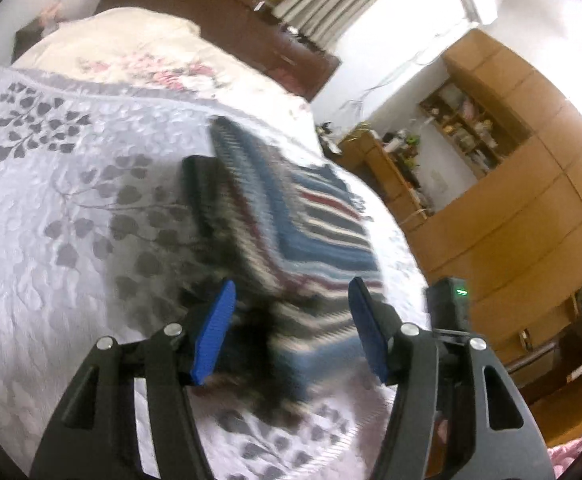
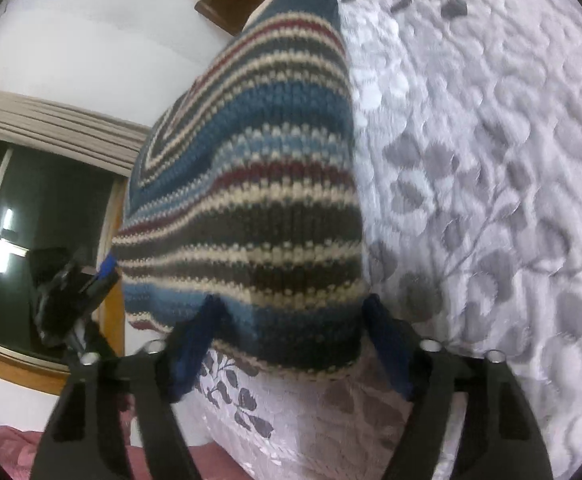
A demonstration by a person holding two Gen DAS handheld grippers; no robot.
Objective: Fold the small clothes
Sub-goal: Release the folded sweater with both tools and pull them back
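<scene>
Both grippers' jaws gape wide around the striped sweater (image 2: 247, 184)

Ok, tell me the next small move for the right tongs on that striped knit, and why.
Probably ease the right tongs forward and close on the near hem of the striped knit. Both fingers stand spread either side of that hem without pinching it, and the left tongs are open too, so nothing holds the knit on the leaf-print bedspread yet.

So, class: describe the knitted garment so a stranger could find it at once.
Start at the bed's pale quilt printed with grey leaves. On it lies a folded sweater. It alone is striped, in blue, cream, brown and dark red.
</scene>
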